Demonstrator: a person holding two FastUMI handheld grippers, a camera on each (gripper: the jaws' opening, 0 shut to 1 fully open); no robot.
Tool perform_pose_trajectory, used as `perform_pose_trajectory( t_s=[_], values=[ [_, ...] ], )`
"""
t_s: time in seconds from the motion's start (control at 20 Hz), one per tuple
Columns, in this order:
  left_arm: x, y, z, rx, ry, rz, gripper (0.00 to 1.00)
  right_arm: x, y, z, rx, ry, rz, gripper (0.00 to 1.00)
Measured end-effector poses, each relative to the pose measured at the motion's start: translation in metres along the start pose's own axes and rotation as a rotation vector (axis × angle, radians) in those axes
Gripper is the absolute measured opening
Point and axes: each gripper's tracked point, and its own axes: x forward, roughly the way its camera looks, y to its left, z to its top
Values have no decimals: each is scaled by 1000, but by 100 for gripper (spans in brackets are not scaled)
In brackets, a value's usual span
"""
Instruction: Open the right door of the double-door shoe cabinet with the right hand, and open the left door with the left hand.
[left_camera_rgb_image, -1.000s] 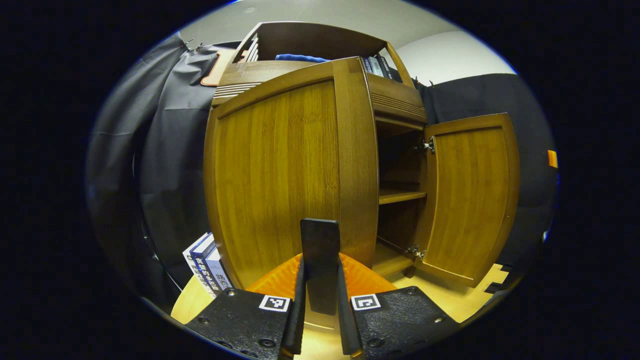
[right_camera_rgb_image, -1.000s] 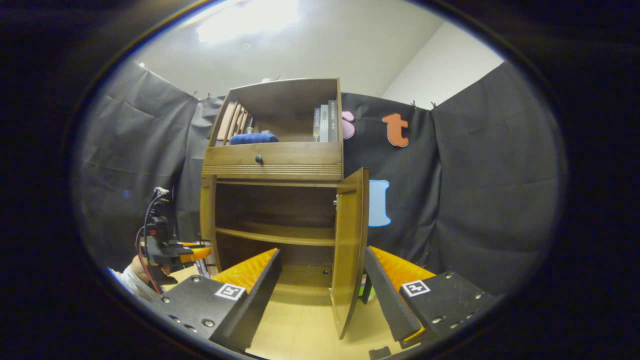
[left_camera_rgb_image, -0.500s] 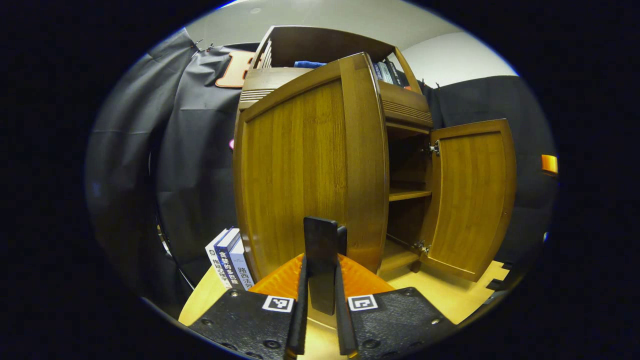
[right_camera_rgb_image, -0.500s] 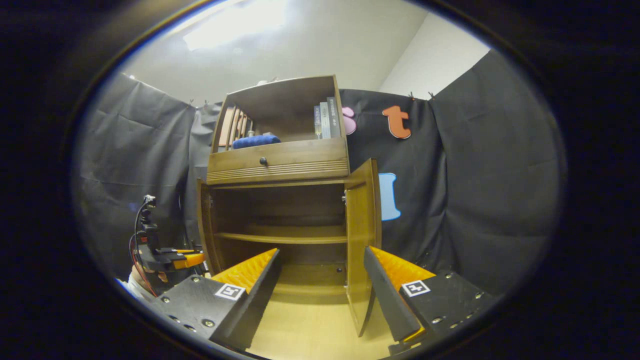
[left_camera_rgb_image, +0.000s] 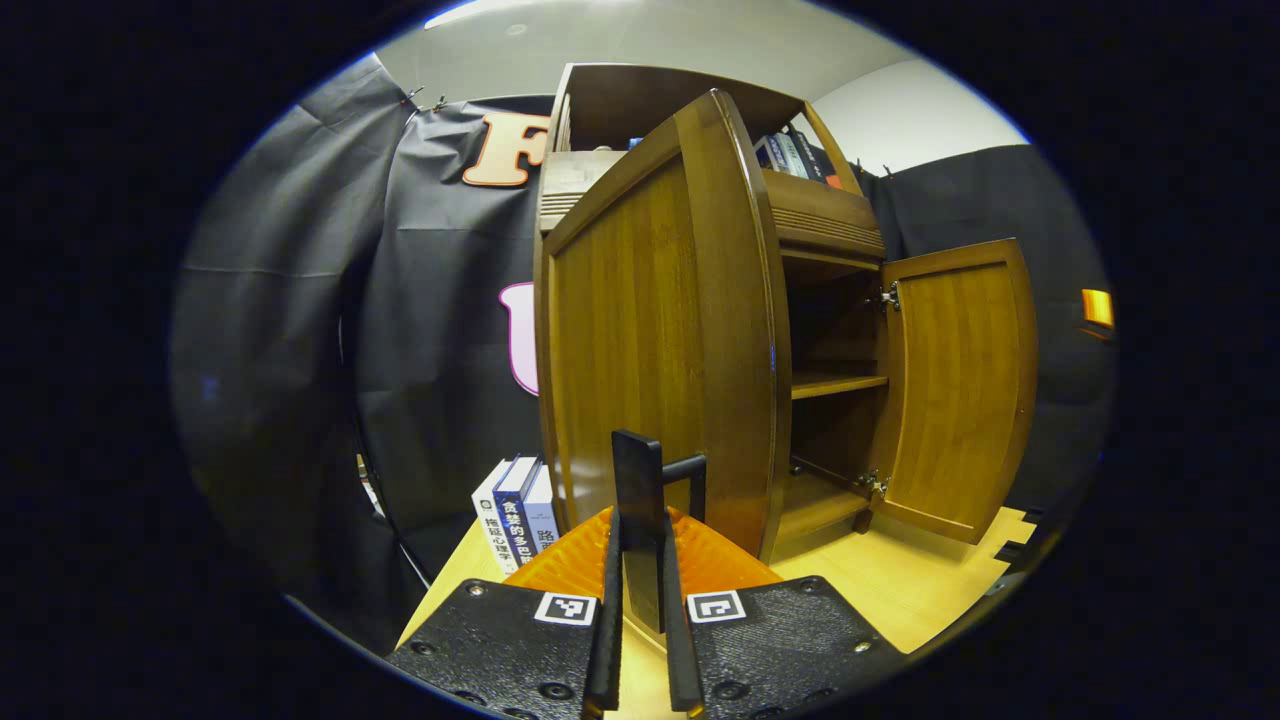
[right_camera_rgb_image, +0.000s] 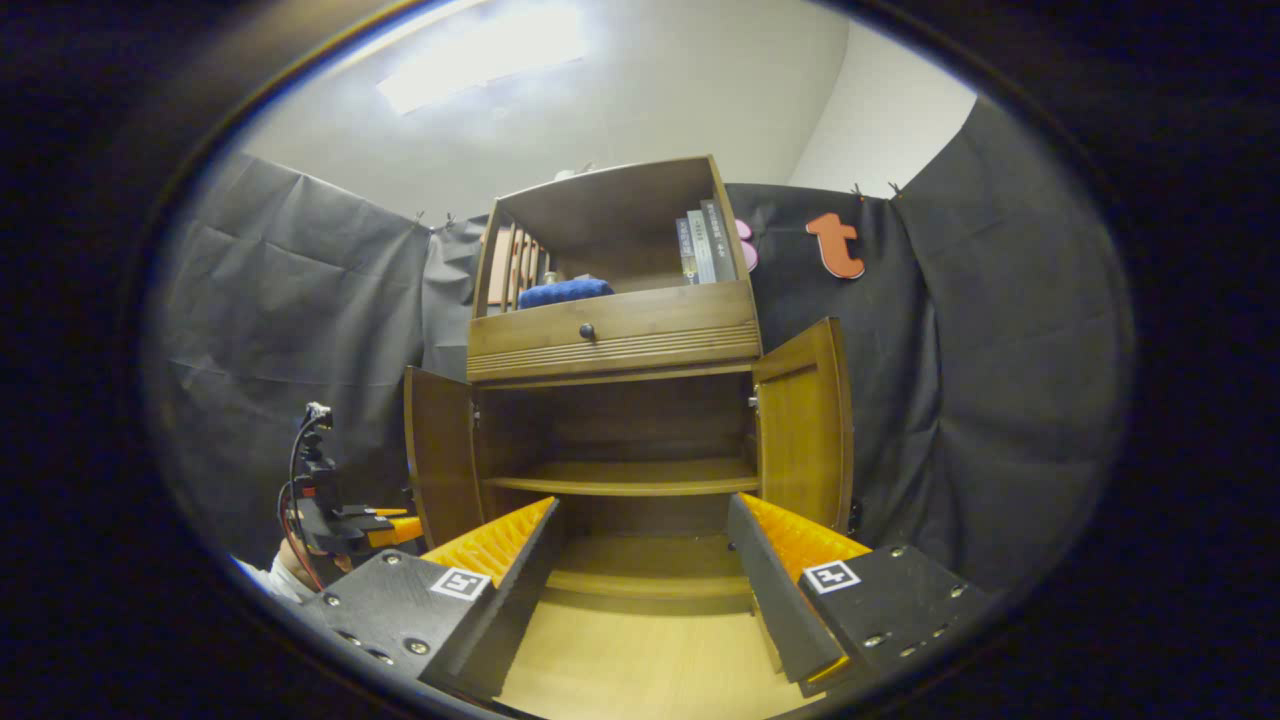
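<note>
The wooden shoe cabinet (right_camera_rgb_image: 610, 330) stands with both doors swung out. In the left gripper view, the left door (left_camera_rgb_image: 650, 320) is seen almost edge-on, and my left gripper (left_camera_rgb_image: 640, 545) is shut on its black handle (left_camera_rgb_image: 637, 470). The right door (left_camera_rgb_image: 960, 380) hangs wide open beyond it. In the right gripper view, the left door (right_camera_rgb_image: 440, 465) and the right door (right_camera_rgb_image: 805, 425) flank the bare inner shelf (right_camera_rgb_image: 620, 478). My right gripper (right_camera_rgb_image: 640, 560) is open in front of the cabinet and holds nothing. The left gripper (right_camera_rgb_image: 345, 520) and a hand show at the far left.
Several books (left_camera_rgb_image: 510, 510) stand on the wooden surface (right_camera_rgb_image: 640, 660) beside the cabinet's left side. The open top shelf holds books (right_camera_rgb_image: 705, 245) and a blue object (right_camera_rgb_image: 565, 292). A drawer with a dark knob (right_camera_rgb_image: 587, 331) sits above the doors. Black cloth walls surround the booth.
The left door has swung further open with my left gripper on its handle. In the right gripper view the right door has shifted to the right, clear of the open fingers.
</note>
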Motion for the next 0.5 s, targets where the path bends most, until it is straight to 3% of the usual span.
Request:
perform_pose_trajectory(
  t_s=[0.05,0.1,0.35,0.5],
  values=[
    [-2,6,0,-7,1,5,17,0,3,-1,-6,1,3,94],
    [-5,14,0,-7,2,10,17,3,6,-3,-9,3,7,98],
    [-12,70,-2,16,-7,102,7,16,19,-13,-16,19,21,94],
    [-13,88,-3,-18,-3,54,0,27,27,-18,-10,28,31,98]
  ],
)
